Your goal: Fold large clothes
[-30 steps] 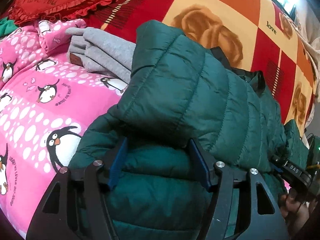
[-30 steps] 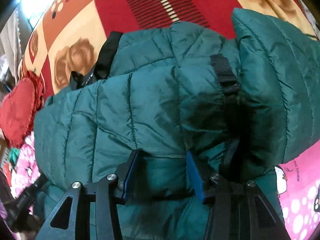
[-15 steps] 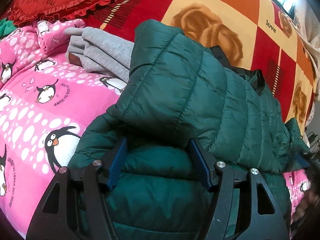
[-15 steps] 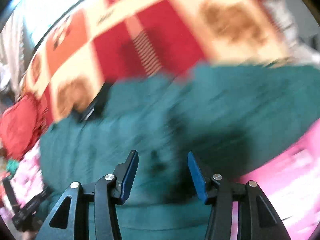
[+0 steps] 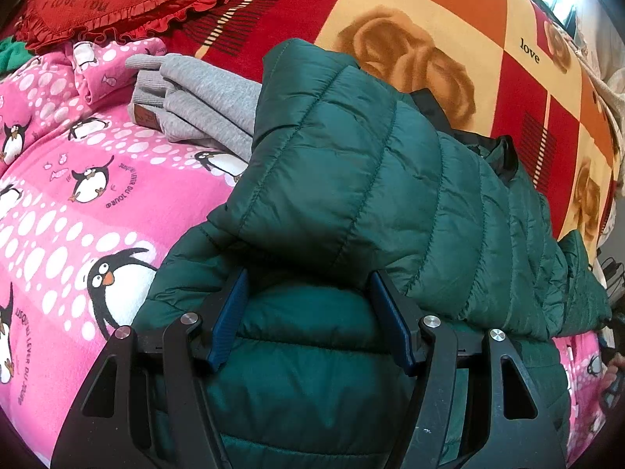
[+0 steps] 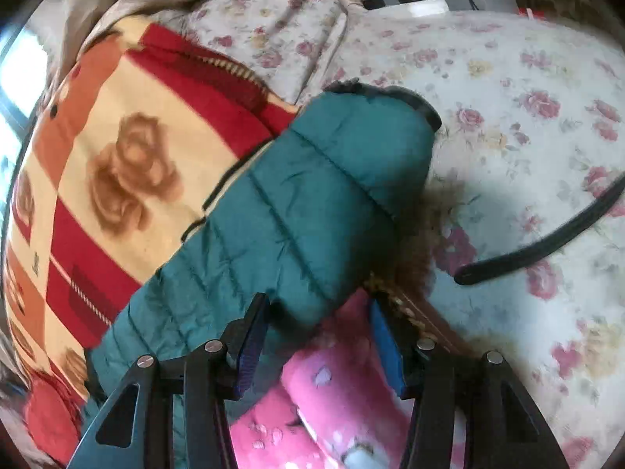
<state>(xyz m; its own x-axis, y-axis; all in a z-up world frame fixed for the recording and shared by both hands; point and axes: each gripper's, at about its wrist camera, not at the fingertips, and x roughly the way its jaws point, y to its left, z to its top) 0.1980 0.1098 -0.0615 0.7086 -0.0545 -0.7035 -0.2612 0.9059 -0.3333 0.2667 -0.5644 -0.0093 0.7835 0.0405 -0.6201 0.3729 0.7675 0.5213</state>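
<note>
The right hand-held gripper (image 6: 318,332) had swung away from the body of the green puffer jacket (image 5: 351,203). A second earlier its camera was filled with quilted green; half a second earlier the view was a blur of motion. At this moment it looked out over the far end of the garment, where a quilted sleeve or hood section (image 6: 320,203) ran from 7 o'clock up to 1 o'clock and ended in a dark cuff with a tuft of brown fur (image 6: 425,226) beside it. Its jaws stood wide with nothing between them; pink penguin bedding (image 6: 332,391) showed through the gap.

The left hand-held gripper (image 5: 310,312) had not moved across the three views. Its blue pads (image 5: 228,320) sat wide apart on either side of a ridge of jacket, pressed into the padding; whether they actually pinched fabric could not be told. The folded-over panel lay across the jacket from 11 o'clock to 4 o'clock, its corner beside a folded grey garment (image 5: 199,105) at 10 o'clock. The jacket rested on the bed, partly on the pink penguin blanket (image 5: 78,203) and partly on the rose-patterned blanket (image 5: 410,19).

By my judgement one fold was set and held down by the left, while the right had let go and gone for the loose end to bring it in next.
</note>
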